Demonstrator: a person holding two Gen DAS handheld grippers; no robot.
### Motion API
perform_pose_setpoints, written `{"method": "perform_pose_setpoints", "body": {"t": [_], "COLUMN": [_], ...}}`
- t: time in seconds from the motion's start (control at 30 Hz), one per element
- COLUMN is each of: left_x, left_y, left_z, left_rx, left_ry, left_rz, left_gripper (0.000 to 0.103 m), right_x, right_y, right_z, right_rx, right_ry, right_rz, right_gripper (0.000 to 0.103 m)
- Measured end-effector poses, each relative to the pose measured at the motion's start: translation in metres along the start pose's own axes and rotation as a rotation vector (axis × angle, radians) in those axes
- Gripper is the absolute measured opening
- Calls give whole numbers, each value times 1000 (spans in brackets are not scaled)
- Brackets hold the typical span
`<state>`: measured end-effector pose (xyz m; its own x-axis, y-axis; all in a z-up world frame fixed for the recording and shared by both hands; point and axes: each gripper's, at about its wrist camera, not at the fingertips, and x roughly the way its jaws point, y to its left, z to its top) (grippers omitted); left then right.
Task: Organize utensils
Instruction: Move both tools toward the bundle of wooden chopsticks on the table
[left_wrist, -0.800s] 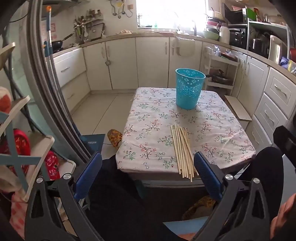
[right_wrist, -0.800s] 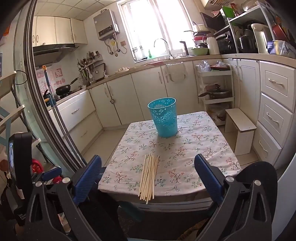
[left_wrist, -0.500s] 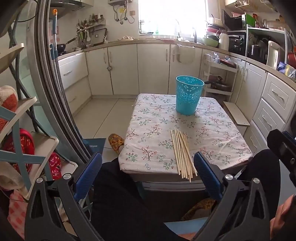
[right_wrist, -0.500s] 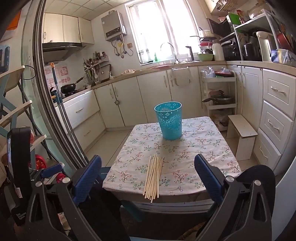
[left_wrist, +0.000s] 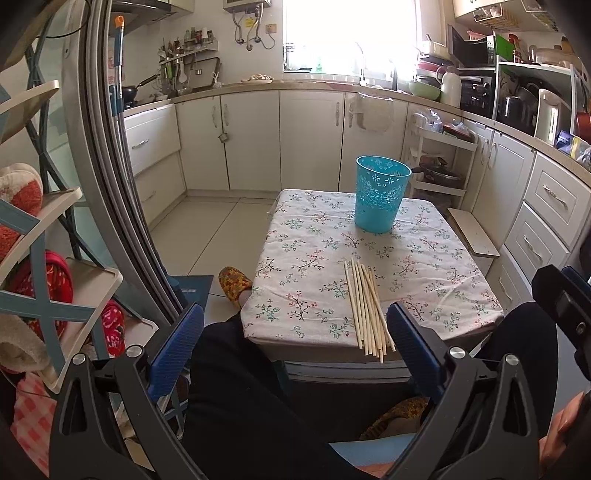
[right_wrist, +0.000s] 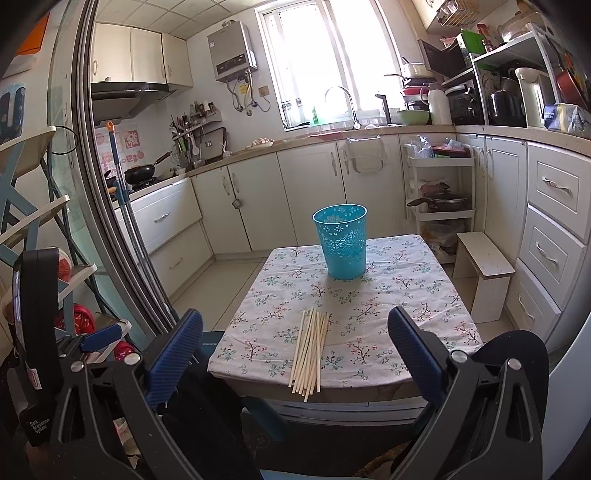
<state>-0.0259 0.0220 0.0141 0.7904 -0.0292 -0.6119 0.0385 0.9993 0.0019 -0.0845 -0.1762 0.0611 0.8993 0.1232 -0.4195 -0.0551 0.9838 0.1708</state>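
Note:
A bundle of several pale wooden chopsticks (left_wrist: 365, 308) lies at the near edge of a small table with a floral cloth (left_wrist: 303, 258). It also shows in the right wrist view (right_wrist: 309, 349). A turquoise perforated plastic cup (left_wrist: 381, 198) stands upright at the far middle of the table, also in the right wrist view (right_wrist: 342, 240). My left gripper (left_wrist: 294, 345) is open and empty, held back from the table's near edge. My right gripper (right_wrist: 295, 349) is open and empty, also short of the table.
White kitchen cabinets (right_wrist: 306, 192) run along the back and right. A small white stool (right_wrist: 484, 266) stands right of the table. A shelf rack (left_wrist: 40, 236) and a door frame (left_wrist: 107, 177) are on the left. A slipper (left_wrist: 234, 284) lies on the floor.
Both grippers have shifted slightly, so the table and cup sit a little further right and higher in the views. Both stay open. Chopsticks and cup have not moved.

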Motion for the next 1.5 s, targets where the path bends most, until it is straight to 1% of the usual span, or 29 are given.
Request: {"method": "perform_pose_setpoints", "body": {"t": [0.4, 1.5], "left_x": [-2, -3], "left_y": [2, 5], "left_z": [0, -2], "left_rx": [-2, -2], "left_ry": [0, -4], "left_rz": [2, 3], "left_gripper": [95, 95], "right_x": [3, 6], "right_y": [3, 11], "right_z": [0, -7], "right_rx": [2, -17], "right_ry": [18, 18], "right_rz": [-2, 3], "right_gripper": [96, 96]}}
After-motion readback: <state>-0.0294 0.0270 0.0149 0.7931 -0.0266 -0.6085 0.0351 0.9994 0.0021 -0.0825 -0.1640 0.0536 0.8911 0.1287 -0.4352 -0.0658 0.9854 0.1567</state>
